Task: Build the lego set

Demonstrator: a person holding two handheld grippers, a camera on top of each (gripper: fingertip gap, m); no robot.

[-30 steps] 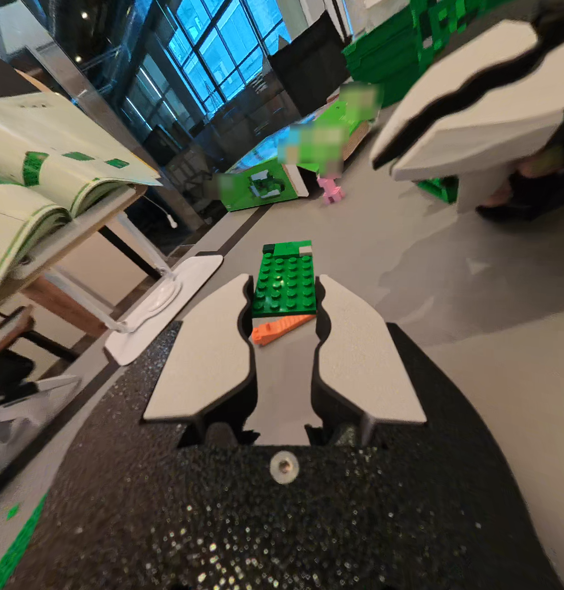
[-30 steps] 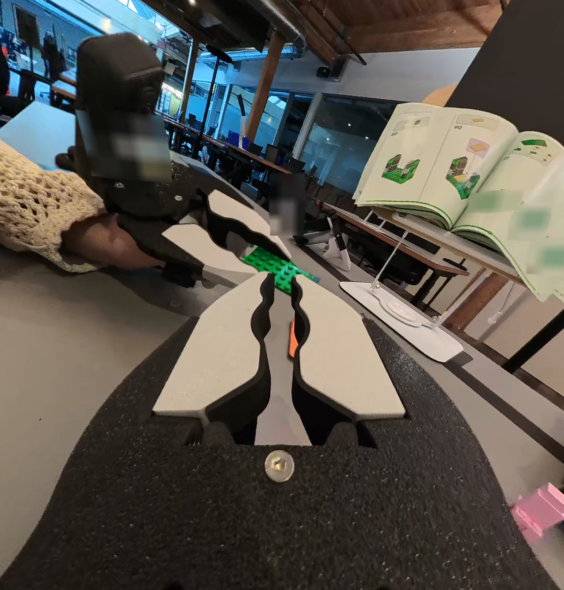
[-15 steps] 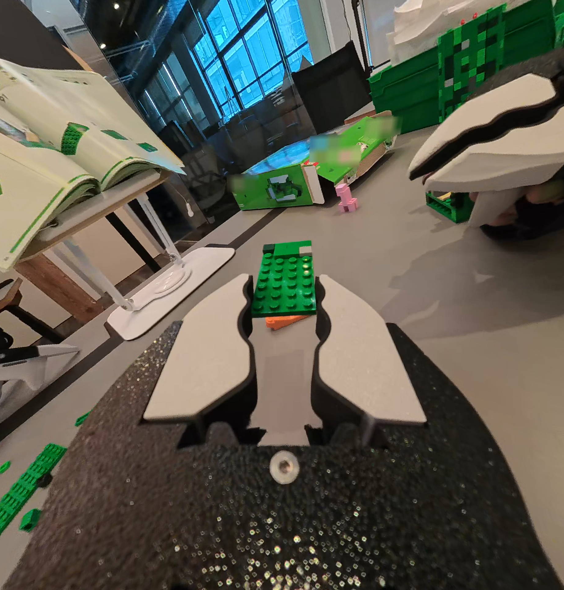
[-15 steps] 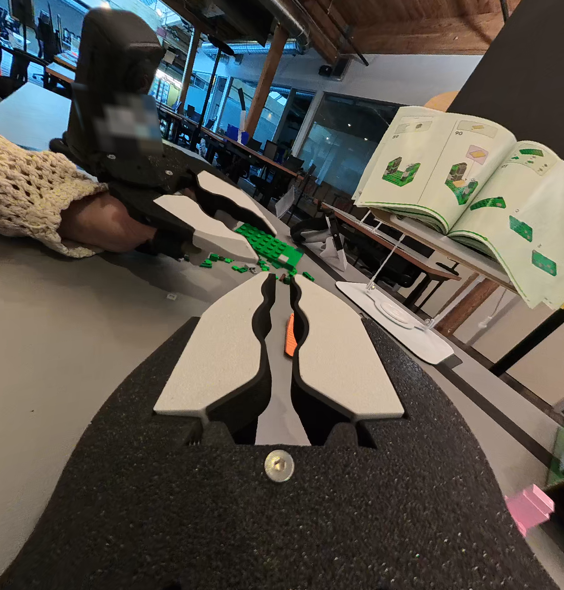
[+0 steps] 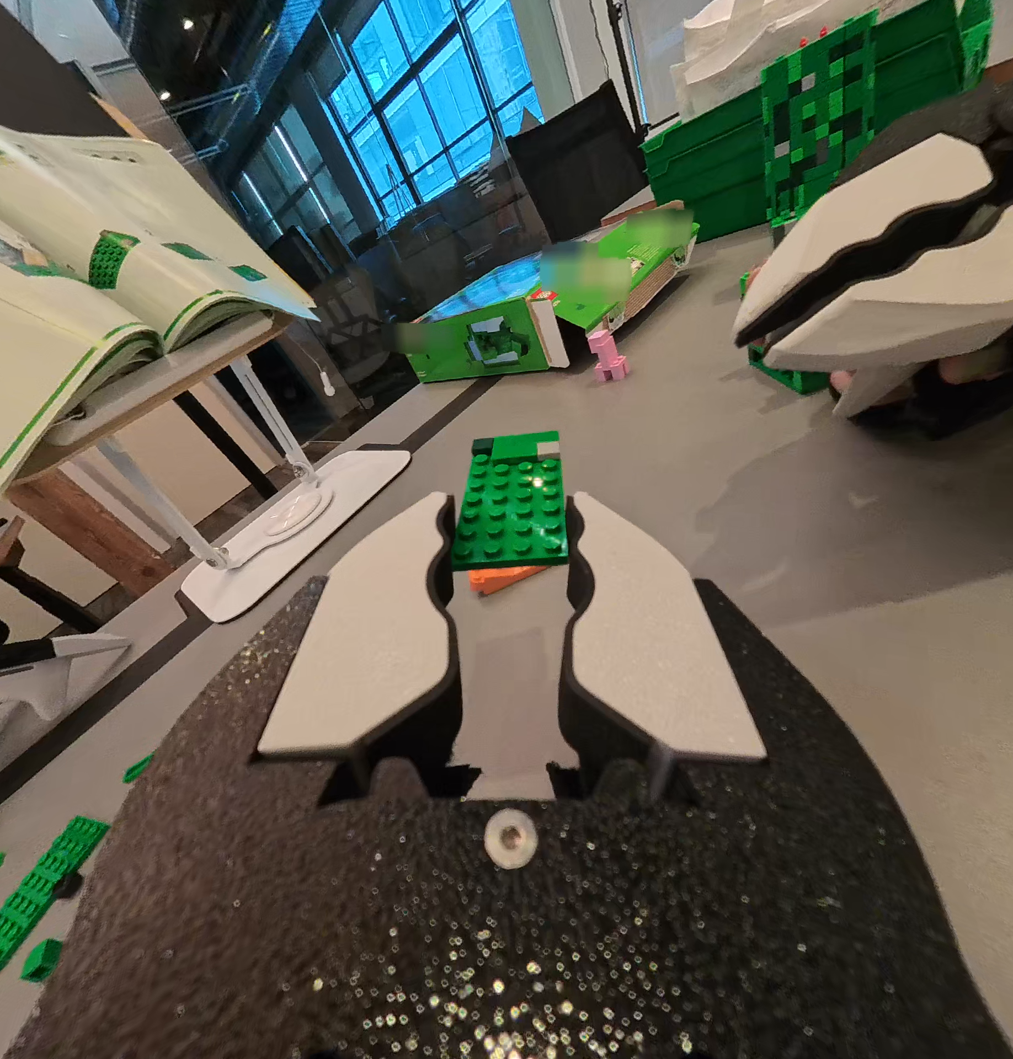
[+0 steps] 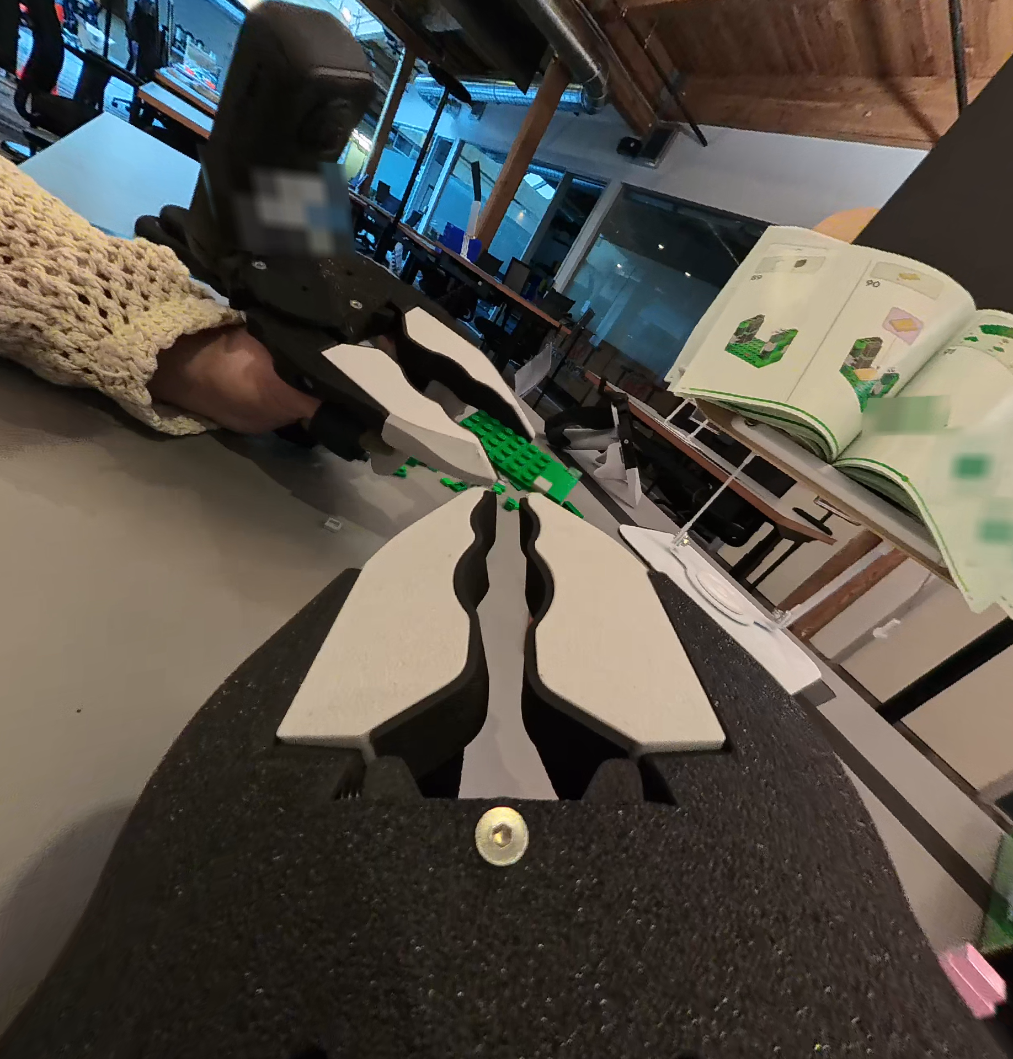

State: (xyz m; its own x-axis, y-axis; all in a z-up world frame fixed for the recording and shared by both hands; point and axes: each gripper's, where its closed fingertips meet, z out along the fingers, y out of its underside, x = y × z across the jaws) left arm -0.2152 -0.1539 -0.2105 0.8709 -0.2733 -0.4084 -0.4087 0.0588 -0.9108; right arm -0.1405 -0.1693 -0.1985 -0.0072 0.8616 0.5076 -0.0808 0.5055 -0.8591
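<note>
Nearby, instruction book [image 5: 120, 286] beside green plate [image 5: 513, 510]

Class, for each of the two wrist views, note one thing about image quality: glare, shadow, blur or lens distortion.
Left wrist view: glare spots on the green plate, a soft shadow on the table beneath the right gripper. Right wrist view: wide-angle bending of the instruction book; the pink piece at the edge is blurred.
</note>
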